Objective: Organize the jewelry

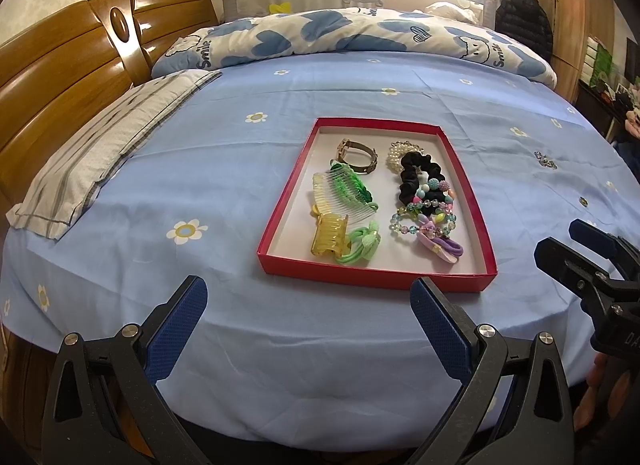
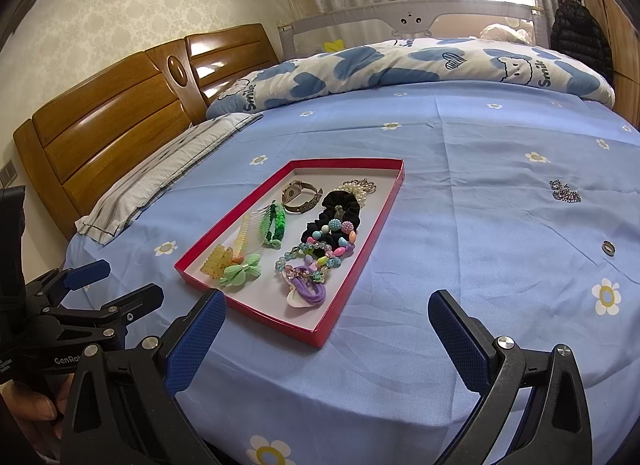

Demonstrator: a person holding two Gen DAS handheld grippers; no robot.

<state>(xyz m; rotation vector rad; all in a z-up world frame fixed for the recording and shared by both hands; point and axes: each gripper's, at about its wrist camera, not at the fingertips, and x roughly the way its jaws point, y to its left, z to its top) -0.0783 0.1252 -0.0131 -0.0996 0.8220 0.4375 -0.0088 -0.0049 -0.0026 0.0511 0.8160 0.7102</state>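
A red-rimmed tray (image 1: 280,209) (image 2: 348,285) lies on the blue bed sheet. It holds a watch (image 1: 360,155), a clear comb (image 1: 336,197), a yellow claw clip (image 1: 329,237), green hair ties (image 1: 360,245), a black scrunchie (image 1: 416,177), bead bracelets (image 2: 320,253) and pearls (image 1: 400,153). A sparkly silver piece (image 2: 564,190) (image 1: 545,159) and a small ring (image 2: 608,248) (image 1: 583,201) lie loose on the sheet right of the tray. My left gripper (image 1: 308,319) is open and empty in front of the tray. My right gripper (image 2: 326,323) is open and empty at the tray's near right corner.
A striped pillow (image 1: 104,153) lies at the left by the wooden headboard (image 1: 52,85). A rolled blue-and-white quilt (image 1: 340,33) lies across the far side. A grey bed rail (image 2: 412,19) stands behind it. Wardrobes stand at the right.
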